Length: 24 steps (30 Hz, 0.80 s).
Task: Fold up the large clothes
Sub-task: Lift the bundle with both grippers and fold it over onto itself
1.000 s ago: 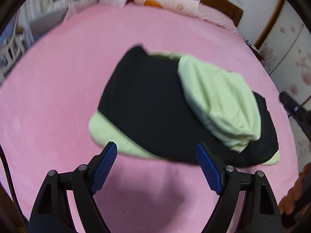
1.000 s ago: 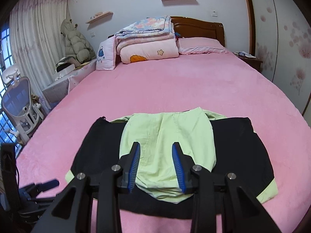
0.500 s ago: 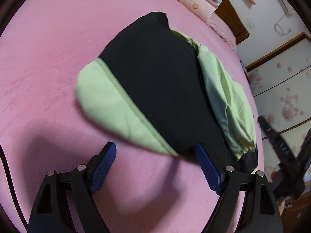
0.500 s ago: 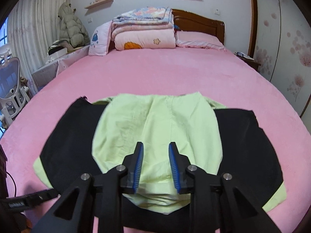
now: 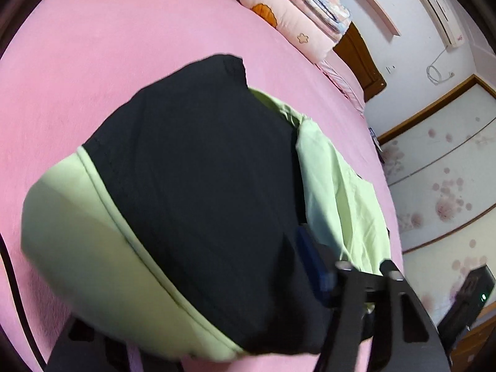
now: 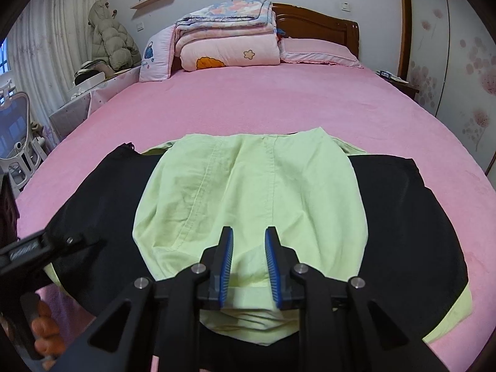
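Note:
A large black garment with light green trim lies flat on the pink bed. A light green flap is folded over its middle. My right gripper rests on the near end of that flap. Its jaws are closing, and a ridge of green cloth fills the narrow gap between the blue pads. My left gripper is at the garment's green-banded corner and is also closing. Cloth covers its left finger, and only the right pad shows, against the black cloth. A hand holds it.
Folded quilts and pillows are stacked against the wooden headboard. A white mesh chair and a cluttered desk stand left of the bed. A bedside table stands at the right. Wide pink bedding lies beyond the garment.
My left gripper dropped and rolled onto the garment's corner, so cloth now hides one finger and its jaws are narrower. My right gripper sank onto the green flap and its gap narrowed.

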Motion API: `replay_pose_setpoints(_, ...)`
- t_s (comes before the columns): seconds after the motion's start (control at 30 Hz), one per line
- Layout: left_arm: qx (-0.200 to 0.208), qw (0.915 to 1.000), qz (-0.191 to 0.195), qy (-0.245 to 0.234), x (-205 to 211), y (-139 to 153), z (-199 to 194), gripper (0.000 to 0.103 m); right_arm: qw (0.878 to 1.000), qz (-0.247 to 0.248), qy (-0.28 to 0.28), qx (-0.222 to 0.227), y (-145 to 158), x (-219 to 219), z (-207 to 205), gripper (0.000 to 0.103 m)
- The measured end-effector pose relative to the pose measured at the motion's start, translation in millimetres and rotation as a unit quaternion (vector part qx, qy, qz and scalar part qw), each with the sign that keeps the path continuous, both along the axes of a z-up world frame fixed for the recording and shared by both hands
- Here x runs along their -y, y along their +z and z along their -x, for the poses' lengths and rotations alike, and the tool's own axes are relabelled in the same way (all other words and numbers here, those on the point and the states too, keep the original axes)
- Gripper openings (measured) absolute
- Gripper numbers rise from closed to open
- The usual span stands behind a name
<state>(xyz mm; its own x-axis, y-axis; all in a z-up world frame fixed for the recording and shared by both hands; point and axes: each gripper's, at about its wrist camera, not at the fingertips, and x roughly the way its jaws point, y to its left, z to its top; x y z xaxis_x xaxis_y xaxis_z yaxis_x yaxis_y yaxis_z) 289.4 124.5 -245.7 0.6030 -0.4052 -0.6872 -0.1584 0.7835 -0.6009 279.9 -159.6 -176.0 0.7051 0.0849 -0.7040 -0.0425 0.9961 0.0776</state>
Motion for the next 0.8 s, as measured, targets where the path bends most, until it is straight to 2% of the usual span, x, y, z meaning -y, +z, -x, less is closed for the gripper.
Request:
replay_pose_setpoints(0.03,0.001,0.9999,-0.014,0.001,3,2,-3,0.027,1.0,0.002,0.002,0.001,-1,-1,0,0.018)
replay_pose_setpoints(0.13,0.01,0.9988,-0.049,0.001,8,13,-3,0.014,1.0,0.014,0.003,-0.009,-7,-5,-3,0.017)
replay_pose_setpoints(0.17,0.016,0.998,-0.062,0.0,10,17,0,0.013,1.0,0.013,0.002,-0.016,-11,-5,-3,0.017)
replay_pose_setpoints(0.27,0.044,0.9896,-0.137,-0.011,29,36,8,0.009,0.999,0.003,0.006,-0.04,-27,-6,-4,0.016)
replay_pose_setpoints(0.4,0.1,0.9689,-0.223,-0.037,64,66,18,0.008,0.998,-0.006,0.011,-0.057,-49,-5,-2,0.016)
replay_pose_setpoints(0.47,0.125,0.9584,-0.251,-0.053,83,81,19,0.007,0.998,-0.02,0.009,-0.055,-51,-1,-1,0.016)
replay_pose_setpoints(0.53,0.149,0.9496,-0.266,-0.071,102,96,20,0.007,0.997,-0.045,0.005,-0.058,-52,6,-2,0.016)
replay_pose_setpoints(0.67,0.19,0.9383,-0.266,-0.112,145,124,18,0.007,0.993,-0.1,-0.005,-0.064,-55,25,-3,0.016)
replay_pose_setpoints(0.73,0.208,0.9321,-0.266,-0.13,166,136,23,0.007,0.986,-0.151,-0.016,-0.067,-55,42,1,0.016)
replay_pose_setpoints(0.8,0.23,0.9224,-0.267,-0.158,194,146,26,0.007,0.978,-0.197,-0.025,-0.069,-56,58,8,0.015)
